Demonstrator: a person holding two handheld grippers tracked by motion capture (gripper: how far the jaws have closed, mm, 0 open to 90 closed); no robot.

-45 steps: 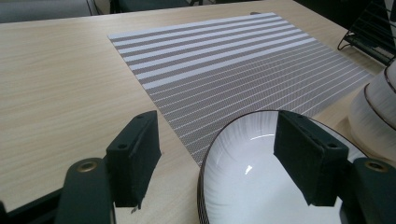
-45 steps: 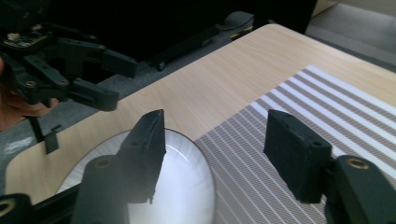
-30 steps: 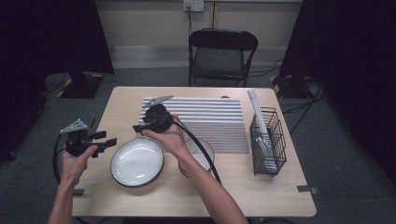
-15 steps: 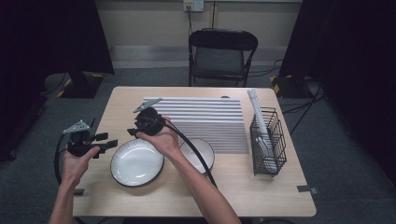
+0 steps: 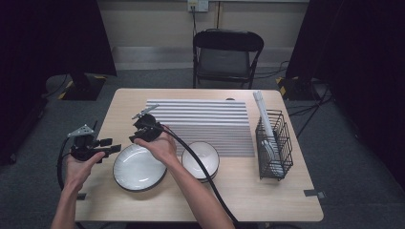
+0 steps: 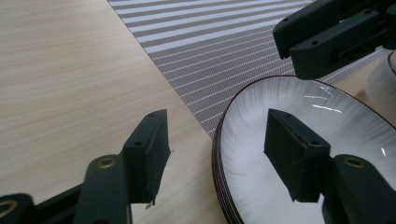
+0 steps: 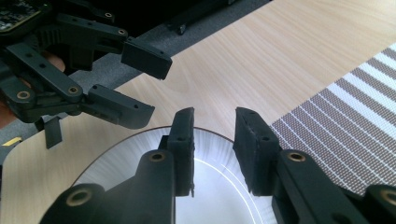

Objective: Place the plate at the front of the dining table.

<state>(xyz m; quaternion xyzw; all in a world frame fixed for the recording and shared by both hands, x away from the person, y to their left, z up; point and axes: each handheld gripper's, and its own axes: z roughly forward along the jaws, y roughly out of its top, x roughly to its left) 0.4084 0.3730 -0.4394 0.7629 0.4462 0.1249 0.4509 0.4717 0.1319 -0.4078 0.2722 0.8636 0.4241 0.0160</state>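
Plate point(image 5: 139, 167) sits flat on the worktop point(image 5: 286, 200), front-left area, its upper edge just overlapping the near-left corner of the striped mat point(image 5: 200, 125); a smaller bowl point(image 5: 200, 160) lies just beside it on its right. Key relation: both grippers converge on the plate's rim from opposite sides. Left hand-held gripper point(image 5: 111, 146) is off the plate's left edge, jaws level and pointing right at it; in the left gripper view the rim point(image 6: 219, 154) runs between the two pads, one over the bare worktop, one over the plate's inside, neither pressing yet. Its jaws have just been closing, so open but straddling the rim. Right hand-held gripper point(image 5: 138, 136) hangs over the plate's upper-left rim, pointing toward the left one; in the right gripper view its jaws point(image 7: 214, 140) stand a narrow gap apart over the far rim, have just been closing, nothing clamped that I can see. Round plate, so no long axis to align; only the rim tangent matters. Left one looks nearer to a bite. My read: left grip comes first and needs a slight push rightward before closing.
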